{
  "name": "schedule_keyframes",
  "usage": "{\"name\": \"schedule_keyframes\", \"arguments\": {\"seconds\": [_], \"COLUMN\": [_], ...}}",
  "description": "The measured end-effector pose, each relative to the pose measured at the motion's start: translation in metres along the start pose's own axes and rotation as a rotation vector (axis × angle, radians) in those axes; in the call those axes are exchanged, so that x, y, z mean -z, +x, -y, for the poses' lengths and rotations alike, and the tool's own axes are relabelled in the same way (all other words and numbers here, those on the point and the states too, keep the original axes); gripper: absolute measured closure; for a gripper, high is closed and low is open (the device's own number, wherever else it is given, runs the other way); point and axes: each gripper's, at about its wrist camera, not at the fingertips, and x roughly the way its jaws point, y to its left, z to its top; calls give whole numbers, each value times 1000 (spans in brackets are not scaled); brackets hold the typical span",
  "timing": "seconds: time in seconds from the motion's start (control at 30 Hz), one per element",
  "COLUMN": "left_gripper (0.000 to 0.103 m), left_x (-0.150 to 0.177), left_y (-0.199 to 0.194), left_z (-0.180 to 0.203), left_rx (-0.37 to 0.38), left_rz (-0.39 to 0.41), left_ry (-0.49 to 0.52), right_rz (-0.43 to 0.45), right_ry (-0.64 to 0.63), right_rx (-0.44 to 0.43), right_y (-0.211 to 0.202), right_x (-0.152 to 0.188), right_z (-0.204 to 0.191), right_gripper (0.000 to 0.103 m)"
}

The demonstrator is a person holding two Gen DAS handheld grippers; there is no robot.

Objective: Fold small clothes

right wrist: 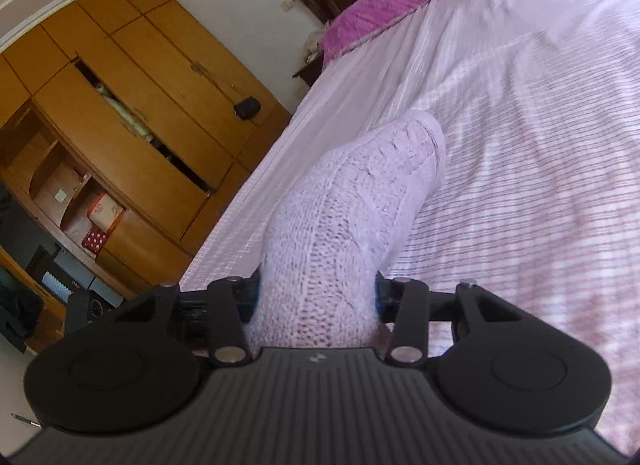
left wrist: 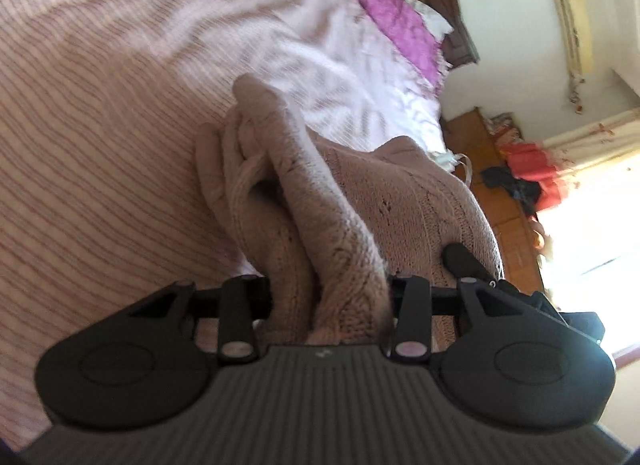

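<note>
Left gripper clamps a thick bunch of the knitted garment, soft pink cable-knit wool, folds rising ahead of the jaws over the striped bedsheet. Right gripper pinches another rounded, chunky roll of it, which stretches forward above the bed's edge, with a wooden wardrobe beyond.

Left tongs and right tongs clamped, angled downward.
</note>
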Motion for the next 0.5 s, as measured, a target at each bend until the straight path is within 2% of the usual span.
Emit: {"name": "schedule_keyframes", "arguments": {"seconds": [0.27, 0.37, 0.5], "left_gripper": [61, 60, 56], "left_x": [40, 57, 79], "left_y": [27, 40, 55], "left_z": [34, 34, 25], "left_rx": [39, 0, -104], "left_rz": [-89, -118, -149], "left_ry": [96, 148, 229], "right_rz": [83, 74, -7], "right_ry": [43, 58, 120], "right_rx": [58, 104, 182], "right_y": [-90, -107, -102], "right_x": [28, 46, 69], "right_z": [26, 49, 89], "right_gripper": [53, 53, 51]}}
